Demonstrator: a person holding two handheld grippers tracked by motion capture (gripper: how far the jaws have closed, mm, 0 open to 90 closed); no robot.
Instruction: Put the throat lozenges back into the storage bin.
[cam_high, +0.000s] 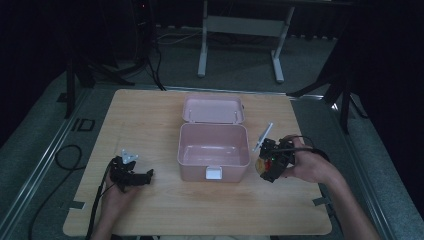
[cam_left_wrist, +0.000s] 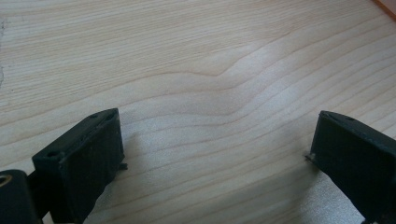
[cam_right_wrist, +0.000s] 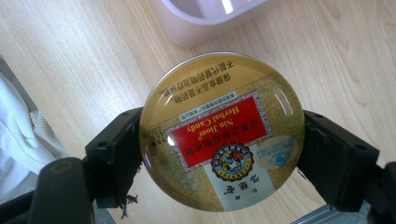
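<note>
Dark floor and black curtains surround a pale wooden table (cam_high: 150, 125), on which a pink box (cam_high: 214, 151) stands open near the middle, its lid (cam_high: 213, 109) thrown back toward the far edge. Just beside the box's right wall, toward the table's right edge, the right gripper (cam_high: 266, 165) is clamped on a round gold candy tin (cam_right_wrist: 222, 131). The right gripper view shows the tin squeezed edge to edge between the two black jaws, one pressing each side of its rim, its printed red label facing the camera and upside down, with a corner of the pink box above it. From the high view the tin is only a small yellowish patch at the gripper's tip, and its label cannot be read. Near the table's left edge, well apart from the box, the left gripper (cam_high: 142, 176) rests low over the wood; the left gripper view shows its jaws spread wide, with bare wood grain between them.
</note>
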